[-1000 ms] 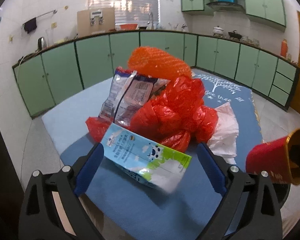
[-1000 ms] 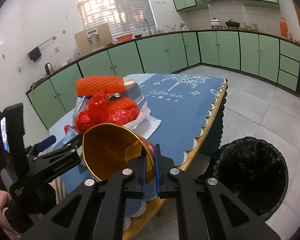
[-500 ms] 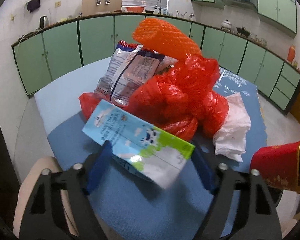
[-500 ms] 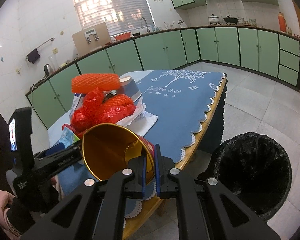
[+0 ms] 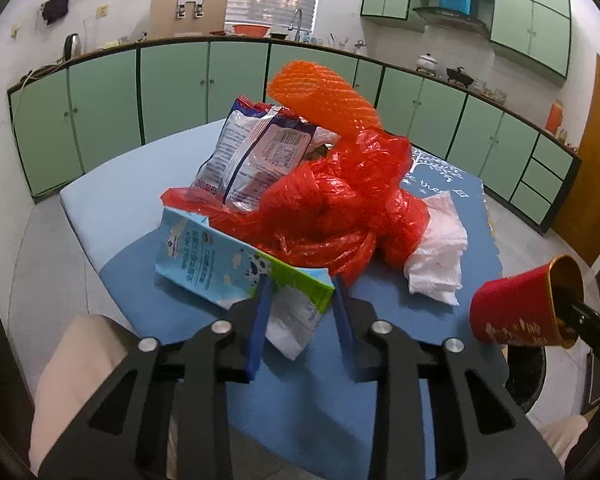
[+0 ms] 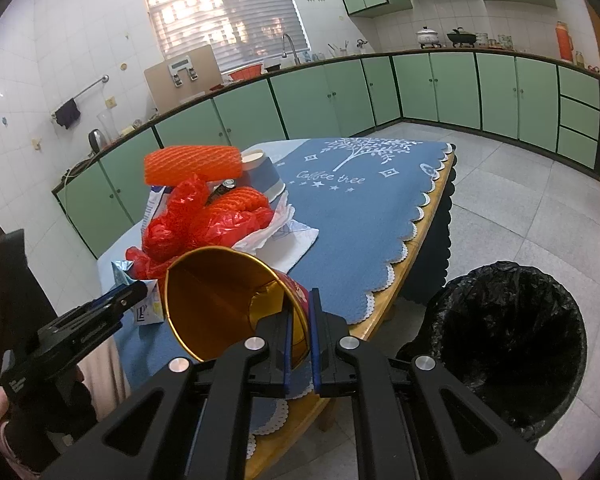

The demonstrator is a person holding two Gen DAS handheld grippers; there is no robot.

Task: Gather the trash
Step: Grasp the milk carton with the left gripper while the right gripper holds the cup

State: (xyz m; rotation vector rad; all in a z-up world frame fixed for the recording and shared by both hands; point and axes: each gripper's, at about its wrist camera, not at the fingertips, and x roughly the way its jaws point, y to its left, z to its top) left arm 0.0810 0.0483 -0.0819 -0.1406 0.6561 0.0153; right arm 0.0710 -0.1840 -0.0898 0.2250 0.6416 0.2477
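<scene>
Trash lies heaped at the near end of the table (image 6: 380, 216), on the blue cloth: a crumpled red plastic bag (image 5: 340, 208), a snack wrapper (image 5: 252, 156) leaning behind it, an orange foam net (image 5: 320, 98) on top, white tissue (image 5: 440, 248) at its right side, and a flattened milk carton (image 5: 228, 264) at the front. Left gripper (image 5: 300, 300) has its blue-padded jaws drawn in against the carton's crushed near end, one pad on each side of it. Right gripper (image 6: 300, 332) is clamped tight on the rim wall of a red paper cup (image 6: 224, 300) with a gold interior, held tilted on its side off the table edge. A bin lined with a black bag (image 6: 508, 340) stands on the floor beside the table, to the right of the cup.
</scene>
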